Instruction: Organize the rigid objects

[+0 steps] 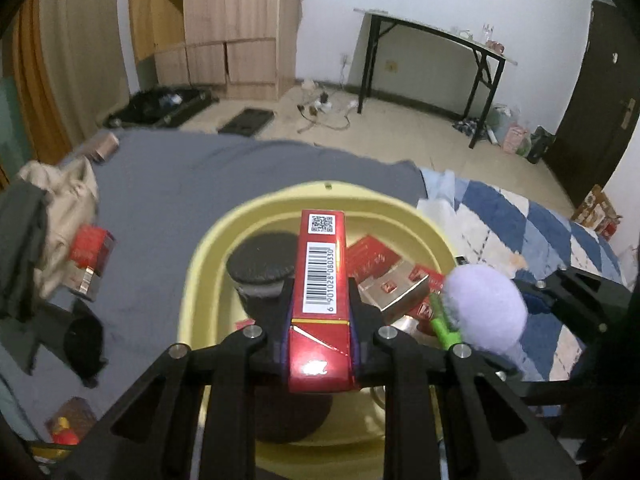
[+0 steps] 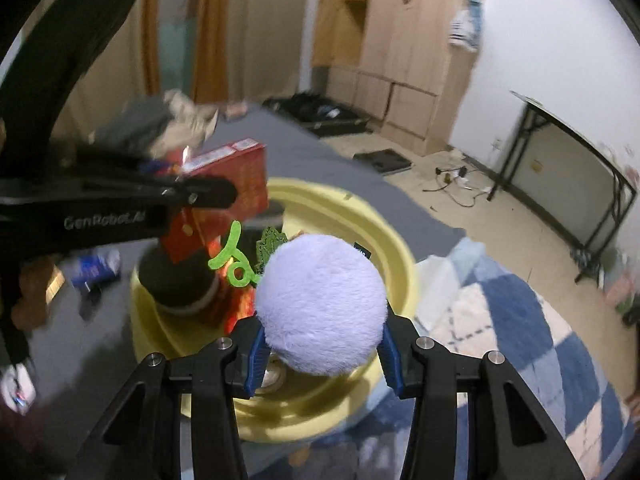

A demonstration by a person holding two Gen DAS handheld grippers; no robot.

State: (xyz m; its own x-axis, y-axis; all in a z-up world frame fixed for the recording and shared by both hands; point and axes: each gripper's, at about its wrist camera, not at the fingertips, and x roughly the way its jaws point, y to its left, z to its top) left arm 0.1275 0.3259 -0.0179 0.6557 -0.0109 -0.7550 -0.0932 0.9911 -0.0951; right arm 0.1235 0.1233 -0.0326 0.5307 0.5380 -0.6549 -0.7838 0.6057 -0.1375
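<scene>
My left gripper point(image 1: 320, 300) is shut on a red box point(image 1: 320, 276) with a barcode, held over the yellow basin point(image 1: 200, 256). In the right wrist view the same red box point(image 2: 236, 184) hangs at the left over the yellow basin point(image 2: 384, 236), in the black left gripper point(image 2: 192, 196). My right gripper point(image 2: 322, 336) is shut on a fuzzy lilac ball point(image 2: 320, 304) with a green stem point(image 2: 232, 256), above the basin's near side. The lilac ball point(image 1: 484, 308) shows at the right in the left wrist view. Inside the basin lie a black round lid point(image 1: 262, 262) and red packs point(image 1: 370, 258).
The basin sits on a grey sheet point(image 1: 192, 184) over a bed, beside a blue checked quilt point(image 1: 520, 220). Another red box point(image 1: 90, 256) and crumpled clothes point(image 1: 52, 200) lie at the left. A folding table point(image 1: 436, 40) and wardrobe point(image 1: 228, 28) stand across the floor.
</scene>
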